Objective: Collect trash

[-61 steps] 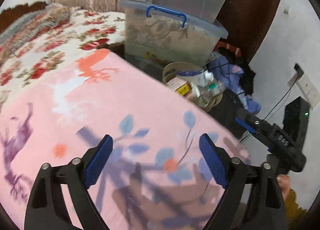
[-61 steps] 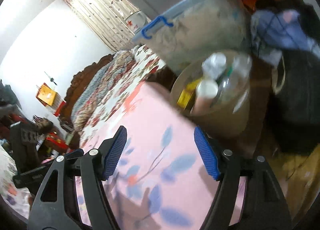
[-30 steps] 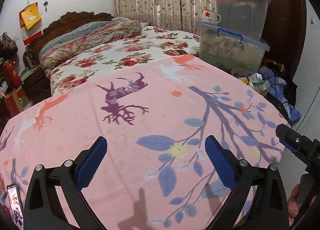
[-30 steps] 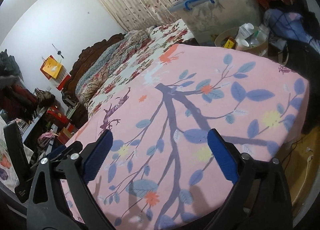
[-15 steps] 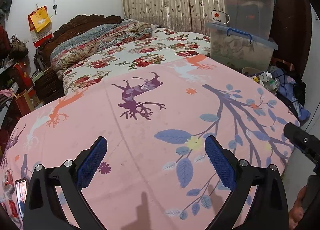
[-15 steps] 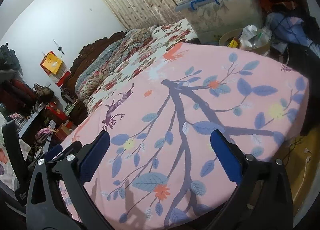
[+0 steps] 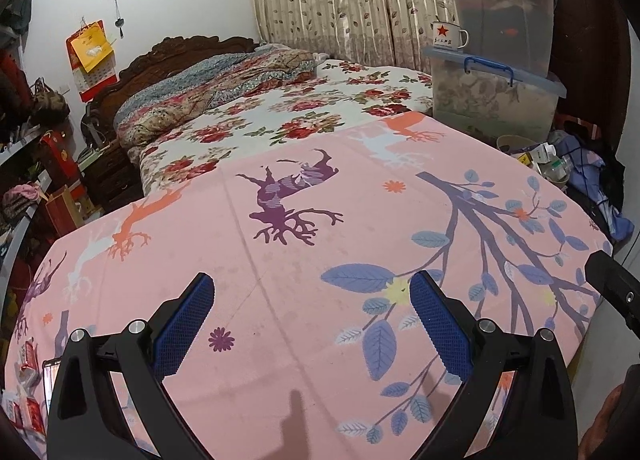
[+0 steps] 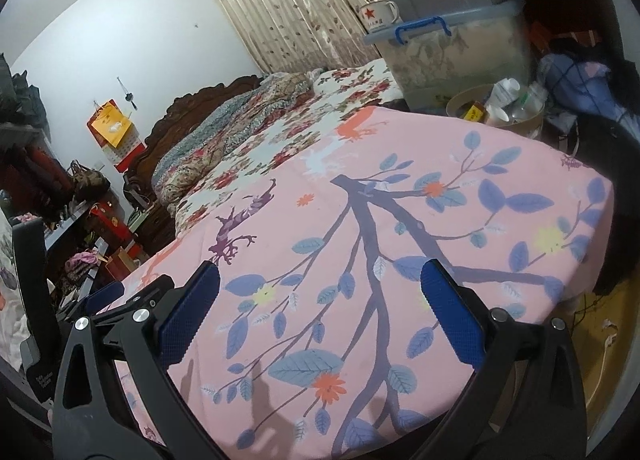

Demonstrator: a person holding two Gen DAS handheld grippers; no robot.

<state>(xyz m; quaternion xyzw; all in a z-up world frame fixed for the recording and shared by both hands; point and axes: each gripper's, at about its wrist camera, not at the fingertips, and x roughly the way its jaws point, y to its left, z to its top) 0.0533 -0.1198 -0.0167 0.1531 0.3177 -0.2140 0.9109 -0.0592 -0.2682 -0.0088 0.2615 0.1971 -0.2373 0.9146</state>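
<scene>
1. The trash (image 8: 510, 100) sits in a round tan bin (image 8: 460, 102) on the floor at the far right corner of the pink sheet (image 8: 400, 220): a yellow box, white bottles and clear plastic bottles poke above the rim.
2. From the left wrist view the same bin (image 7: 510, 141) shows just past the sheet's (image 7: 280, 260) far edge, with the trash (image 7: 550, 158) heaped in it, below the stacked tubs (image 7: 496, 100).
3. The left hand-held gripper (image 7: 312, 324) hangs over the near part of the sheet, jaws spread wide, nothing between its blue pads (image 7: 184, 324).
4. The right hand-held gripper (image 8: 320, 316) is likewise wide open and empty, above the leaf-and-branch print, well apart from the bin.
5. A tip of the right hand-held gripper shows at the right edge of the left view, beside the sheet's corner.
6. A white mug (image 7: 446, 36) with a red star stands on the lid of the lower tub, next to the upper tub.
7. Blue and dark clothes (image 8: 576, 80) lie heaped just beside the bin.
8. Beyond the sheet a floral bed (image 7: 320, 116) runs to a carved dark headboard (image 7: 176, 50), with a folded quilt (image 7: 224, 84) at its head.
9. A leaf-print curtain (image 7: 344, 0) hangs behind the bed, and a calendar (image 7: 90, 60) hangs on the white wall.
</scene>
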